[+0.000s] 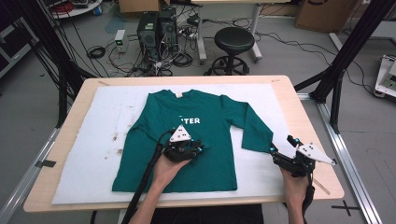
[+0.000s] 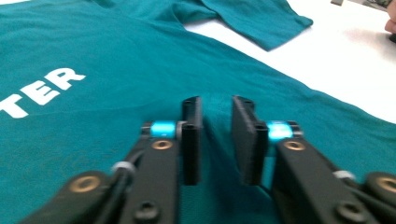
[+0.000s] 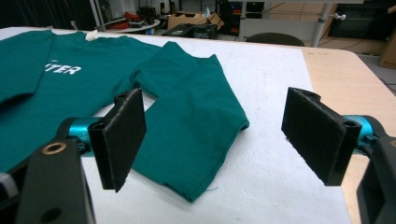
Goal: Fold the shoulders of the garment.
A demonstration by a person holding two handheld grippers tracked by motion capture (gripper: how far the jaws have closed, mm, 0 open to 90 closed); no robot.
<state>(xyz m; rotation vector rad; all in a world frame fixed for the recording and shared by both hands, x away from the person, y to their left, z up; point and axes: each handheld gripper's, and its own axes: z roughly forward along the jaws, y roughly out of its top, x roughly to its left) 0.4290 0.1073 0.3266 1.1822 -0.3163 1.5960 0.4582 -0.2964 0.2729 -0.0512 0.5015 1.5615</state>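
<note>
A teal long-sleeved shirt [image 1: 212,161] with white letters lies flat, front up, on a white mat. My left gripper [image 1: 198,150] rests low over the middle of the shirt's body, below the lettering. In the left gripper view its jaws [image 2: 217,135] stand a narrow gap apart, with a slight ridge of teal cloth [image 2: 116,60] rising between them, and the pads do not press on it. My right gripper [image 1: 281,144] hovers at the table's right side, just right of the folded sleeve's cuff [image 1: 257,140]. Its jaws [image 3: 215,135] are wide open with nothing held, facing the sleeve [image 3: 187,93].
The white mat [image 1: 93,154] covers most of the wooden table [image 1: 317,135]. Beyond the far edge are a black stool [image 1: 233,44], computer towers [image 1: 156,28] and cables on the floor. Black frame posts [image 1: 336,70] stand at both sides.
</note>
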